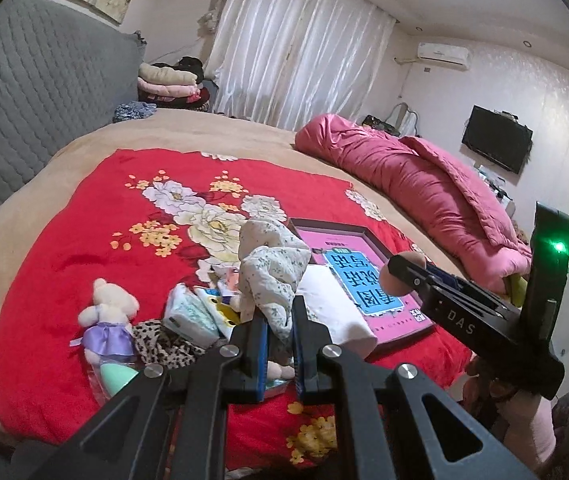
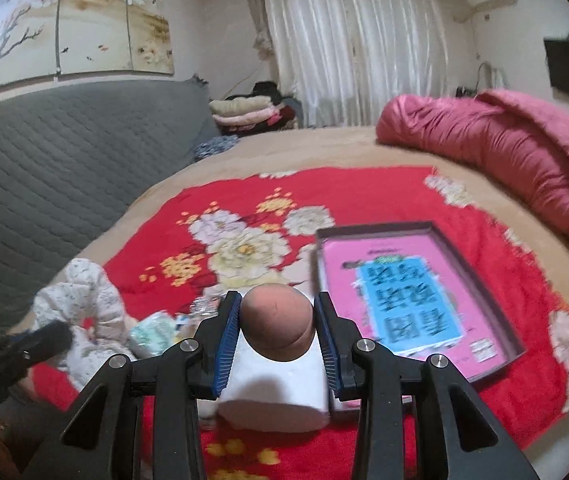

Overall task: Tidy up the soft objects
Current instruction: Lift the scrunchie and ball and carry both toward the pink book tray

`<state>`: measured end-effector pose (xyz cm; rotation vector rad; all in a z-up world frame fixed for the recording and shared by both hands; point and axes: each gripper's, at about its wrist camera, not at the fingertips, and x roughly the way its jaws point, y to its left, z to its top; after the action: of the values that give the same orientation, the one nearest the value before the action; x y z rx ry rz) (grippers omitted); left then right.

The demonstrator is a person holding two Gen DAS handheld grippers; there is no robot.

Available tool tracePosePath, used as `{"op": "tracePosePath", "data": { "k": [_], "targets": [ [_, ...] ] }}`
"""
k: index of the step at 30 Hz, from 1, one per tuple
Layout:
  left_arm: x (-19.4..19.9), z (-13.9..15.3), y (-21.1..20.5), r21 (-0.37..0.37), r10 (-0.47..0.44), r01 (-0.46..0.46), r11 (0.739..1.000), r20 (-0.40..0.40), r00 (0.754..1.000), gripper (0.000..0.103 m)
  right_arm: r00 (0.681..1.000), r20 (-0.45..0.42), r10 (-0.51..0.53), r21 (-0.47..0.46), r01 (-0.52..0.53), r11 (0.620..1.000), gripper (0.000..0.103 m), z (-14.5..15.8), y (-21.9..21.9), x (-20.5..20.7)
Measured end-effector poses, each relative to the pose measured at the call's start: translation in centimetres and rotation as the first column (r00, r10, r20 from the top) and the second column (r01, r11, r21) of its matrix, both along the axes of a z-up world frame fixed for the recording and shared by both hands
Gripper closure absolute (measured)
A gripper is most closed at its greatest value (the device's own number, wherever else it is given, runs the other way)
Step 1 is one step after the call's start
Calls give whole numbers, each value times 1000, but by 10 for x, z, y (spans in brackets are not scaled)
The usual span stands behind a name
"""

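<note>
Left tongs (image 1: 280,336) pinch floral cloth (image 1: 272,268), lifted over the near pile. Right tongs (image 2: 278,332) grip brown sponge egg (image 2: 278,326) above the white roll (image 2: 276,392). Tray (image 2: 480,256) on bed holds only a booklet; teddy (image 1: 108,312), tissue packs (image 1: 188,314) unsorted. Barely begun.

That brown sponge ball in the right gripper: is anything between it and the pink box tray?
Nothing visible blocks it. The brown sponge ball, squeezed in the right gripper, hangs above a white tissue roll; the pink box tray lies open just to its right.

Bed (image 1: 24,240), red floral blanket (image 1: 96,216), pink quilt (image 1: 412,176)
</note>
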<state>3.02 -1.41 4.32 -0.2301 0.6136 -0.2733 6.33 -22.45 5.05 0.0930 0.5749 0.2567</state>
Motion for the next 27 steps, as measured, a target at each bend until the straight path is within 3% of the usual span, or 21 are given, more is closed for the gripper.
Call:
{"op": "tracePosePath", "data": {
  "k": [11,27],
  "targets": [
    [12,11,-46,13,-71,71,997,9,997,93,996,43,-84,-8,84,996,65,2,-28,-2],
    [48,10,-102,-8,-150,150,989,-25,988,93,966,26,-258,84,255,963,65,-10,-96,7]
  ]
}}
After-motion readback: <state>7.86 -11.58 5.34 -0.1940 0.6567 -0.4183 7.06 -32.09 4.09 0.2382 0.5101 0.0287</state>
